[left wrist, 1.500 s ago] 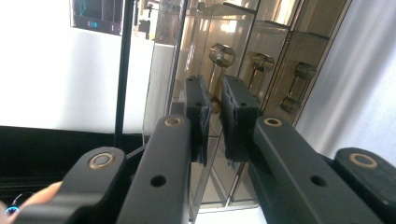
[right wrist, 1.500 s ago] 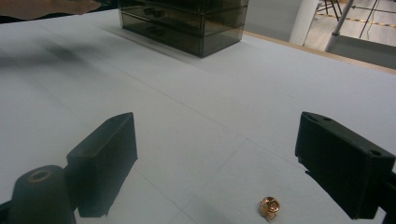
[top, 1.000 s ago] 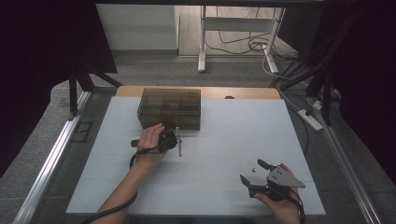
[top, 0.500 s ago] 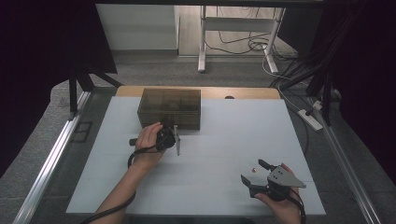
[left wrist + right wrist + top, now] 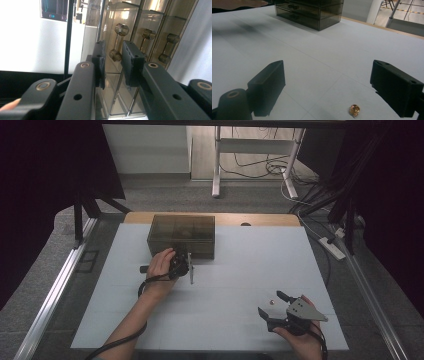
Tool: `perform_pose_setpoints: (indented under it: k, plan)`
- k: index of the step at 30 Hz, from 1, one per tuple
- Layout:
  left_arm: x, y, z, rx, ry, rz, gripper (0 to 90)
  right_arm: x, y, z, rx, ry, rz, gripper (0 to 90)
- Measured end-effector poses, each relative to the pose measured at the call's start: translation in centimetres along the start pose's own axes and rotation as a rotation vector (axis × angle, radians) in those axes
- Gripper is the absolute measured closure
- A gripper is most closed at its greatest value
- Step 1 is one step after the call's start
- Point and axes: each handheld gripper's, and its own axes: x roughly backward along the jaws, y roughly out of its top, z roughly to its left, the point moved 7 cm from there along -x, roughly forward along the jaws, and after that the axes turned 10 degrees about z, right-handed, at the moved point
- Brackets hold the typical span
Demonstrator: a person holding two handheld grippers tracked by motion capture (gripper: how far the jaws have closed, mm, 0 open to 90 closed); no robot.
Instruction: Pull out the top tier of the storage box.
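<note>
A smoky see-through drawer box [image 5: 182,235] stands at the back of the white table. My left gripper [image 5: 184,259] is right up against its front. In the left gripper view the left gripper [image 5: 114,51] shows a clear gap between its pads, and a drawer's bar handle [image 5: 121,29] stands in line with that gap, untouched. Those jaws have just been opening. A small gold ring [image 5: 271,302] lies on the table at the front right, between the wide-open jaws of my right gripper [image 5: 270,303]. The ring [image 5: 354,110] rests low between the right gripper [image 5: 329,75] fingers, clear of both.
The drawer box [image 5: 312,12] has several drawers with matching handles [image 5: 167,47]. The white table top [image 5: 240,270] spreads wide between the two hands. Metal rails [image 5: 55,290] run along the left side, and dark curtains hang on both sides.
My left hand has edged slightly toward the drawer box front. The right hand and the ring have stayed put.
</note>
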Motion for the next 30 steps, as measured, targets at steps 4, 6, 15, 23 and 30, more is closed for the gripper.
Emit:
perform_pose_setpoints:
  k: [4,6,15,23,30]
  plan:
    - [-0.24,-0.17,-0.11,-0.005,-0.002,0.011,75.9,0.07,0.02,-0.03,0.001,-0.002,-0.001,12.3]
    - [-0.31,-0.16,-0.21,-0.009,0.001,0.013,76.0,0.09,0.05,-0.02,0.001,0.000,-0.003,12.3]
    - [-0.62,-0.01,-0.26,0.001,0.024,0.024,79.5,0.08,0.04,-0.02,0.000,0.000,-0.003,12.4]
    - [-0.59,0.09,-0.29,0.004,0.025,0.034,81.2,0.13,0.07,-0.01,0.000,0.001,-0.005,12.3]
    - [-0.47,0.18,-0.44,0.006,0.040,0.044,81.6,0.10,0.06,-0.02,-0.001,0.001,-0.004,12.3]
